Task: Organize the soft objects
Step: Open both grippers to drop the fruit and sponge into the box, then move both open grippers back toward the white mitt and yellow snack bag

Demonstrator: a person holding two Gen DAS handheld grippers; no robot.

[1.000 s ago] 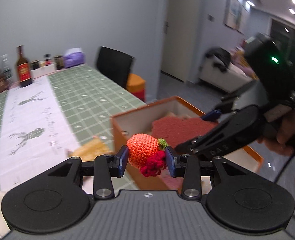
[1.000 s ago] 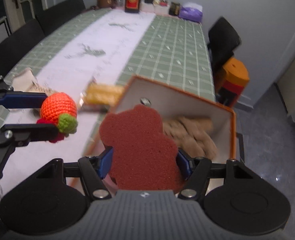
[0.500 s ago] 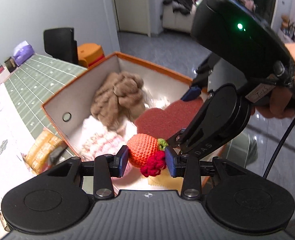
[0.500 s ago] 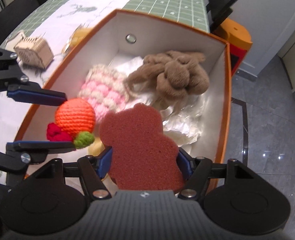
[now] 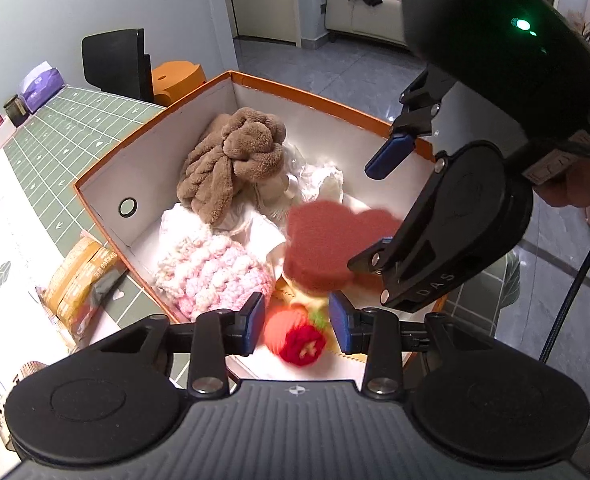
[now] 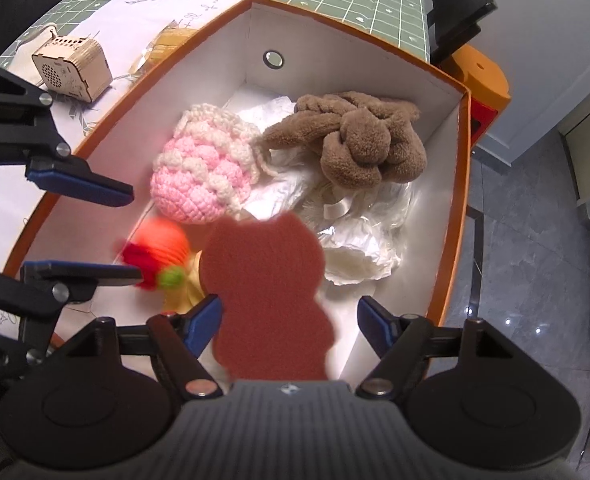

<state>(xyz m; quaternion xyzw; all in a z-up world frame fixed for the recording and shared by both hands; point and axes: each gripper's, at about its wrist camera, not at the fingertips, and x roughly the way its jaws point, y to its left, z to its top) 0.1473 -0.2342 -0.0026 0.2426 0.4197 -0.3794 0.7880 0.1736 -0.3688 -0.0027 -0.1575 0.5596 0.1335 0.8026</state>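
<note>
An orange box [image 5: 303, 100] with white walls holds a brown plush [image 5: 239, 152], a pink crochet piece [image 5: 215, 268] and white tissue paper [image 6: 359, 248]. My left gripper [image 5: 297, 322] hovers over the box's near end with its pads apart. The orange crochet ball [image 5: 291, 332] is blurred between them, clear of the upper pad, dropping. My right gripper [image 6: 289, 318] points down into the box and its jaws are opening. The red-brown bear-shaped sponge [image 6: 271, 292] sits between them with a gap at the right pad. In the left wrist view the sponge [image 5: 327, 244] is blurred.
The box stands at the edge of a green checked table [image 5: 75, 120]. A snack packet [image 5: 83, 272] and a small wooden box [image 6: 71, 66] lie beside it. A black chair [image 5: 115, 60] and an orange stool [image 5: 179, 80] stand past the table's side. Tiled floor lies to the right.
Both grippers came over the box and tilted down into it. The left pads let go of the crochet ball. The right jaws widened off the sponge. Both objects are now blurred, falling.
</note>
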